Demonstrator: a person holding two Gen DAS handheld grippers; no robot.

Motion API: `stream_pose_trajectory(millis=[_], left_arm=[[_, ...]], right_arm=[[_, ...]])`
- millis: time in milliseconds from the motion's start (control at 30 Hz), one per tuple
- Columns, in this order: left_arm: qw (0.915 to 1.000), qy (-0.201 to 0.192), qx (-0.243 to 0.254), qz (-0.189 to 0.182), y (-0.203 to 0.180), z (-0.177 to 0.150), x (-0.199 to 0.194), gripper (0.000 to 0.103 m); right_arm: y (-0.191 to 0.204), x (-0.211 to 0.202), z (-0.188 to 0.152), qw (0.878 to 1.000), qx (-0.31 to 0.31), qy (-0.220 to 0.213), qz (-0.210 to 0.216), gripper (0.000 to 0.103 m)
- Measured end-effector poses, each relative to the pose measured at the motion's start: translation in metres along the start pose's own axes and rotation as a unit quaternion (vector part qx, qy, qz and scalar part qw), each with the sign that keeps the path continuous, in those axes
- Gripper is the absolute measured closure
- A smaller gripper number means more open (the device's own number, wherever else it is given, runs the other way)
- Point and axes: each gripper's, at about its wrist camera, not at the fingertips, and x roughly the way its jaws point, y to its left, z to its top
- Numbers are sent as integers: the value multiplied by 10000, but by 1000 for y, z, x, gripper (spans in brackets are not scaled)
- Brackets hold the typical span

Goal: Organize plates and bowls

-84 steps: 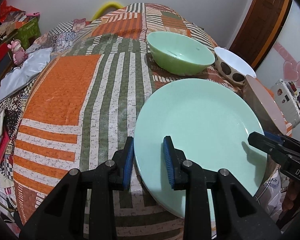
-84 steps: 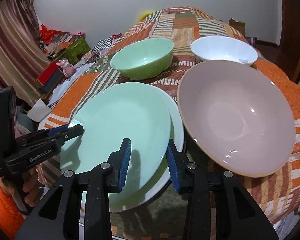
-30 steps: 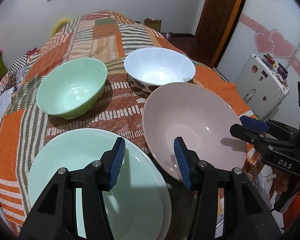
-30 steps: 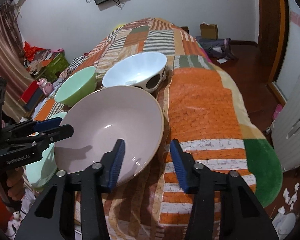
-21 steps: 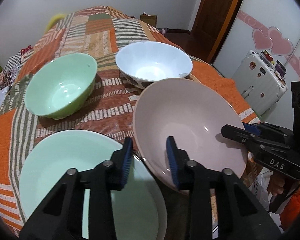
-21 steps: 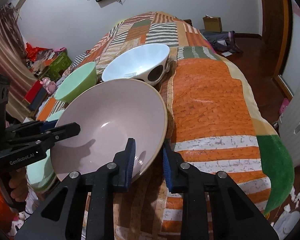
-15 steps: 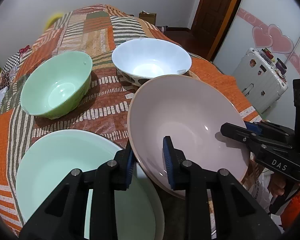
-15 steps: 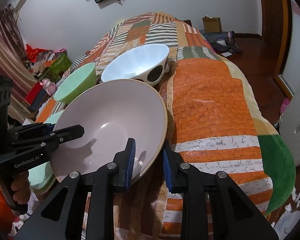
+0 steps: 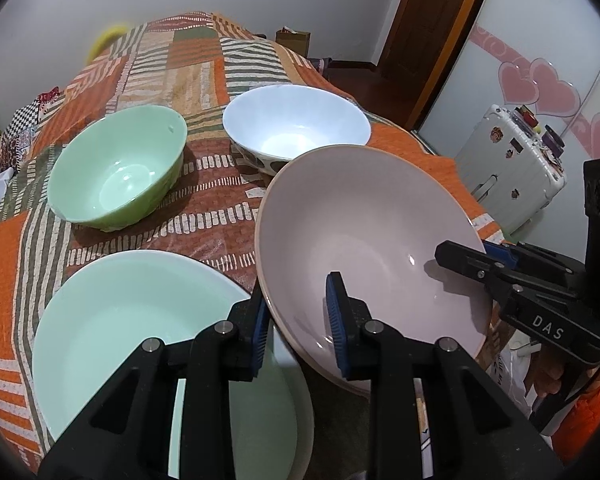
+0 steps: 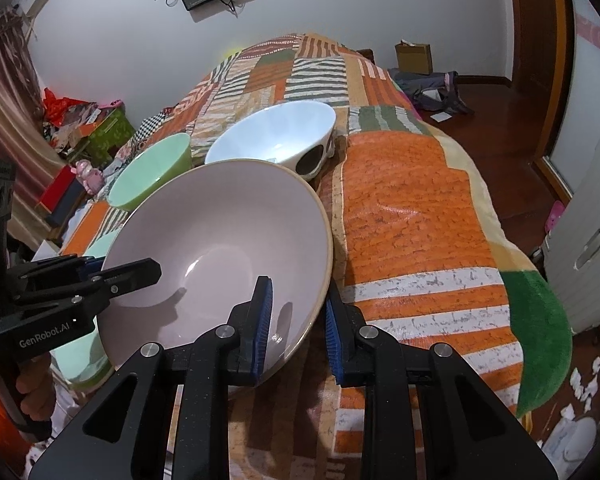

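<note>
Left wrist view: the left gripper pinches the near-left rim of the pink bowl, one blue pad outside the wall and one inside, its jaws having just closed on that rim. At about 3 o'clock the right gripper bites the opposite rim of the same bowl. The bowl is tilted and looks lifted, its left edge overhanging the green plate that lies at 8 o'clock on a white plate whose rim barely shows. At 11 o'clock sits the green bowl, at 12 o'clock the white bowl, both loose on the striped bedspread. Right wrist view: the right gripper clamps the pink bowl's near-right rim, having just closed on it, and the left gripper grips the far side at 9 o'clock. The white bowl and green bowl stand beyond at 12 and 11 o'clock. As a judgement, the plates are already stacked, while all three bowls remain to be nested, starting with this two-handed carry.
</note>
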Motion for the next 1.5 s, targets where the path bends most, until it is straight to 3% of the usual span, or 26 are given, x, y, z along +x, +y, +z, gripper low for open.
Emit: stream_pose_trajectory(millis=[667, 1500], left_arm=[[9973, -655, -310, 89, 37, -12, -74, 76], [9835, -1165, -1140, 789, 141, -72, -161, 76]], right_arm=[[63, -14, 18, 9980, -511, -341, 172, 81], [187, 11, 10, 9864, -1335, -225, 933, 81]])
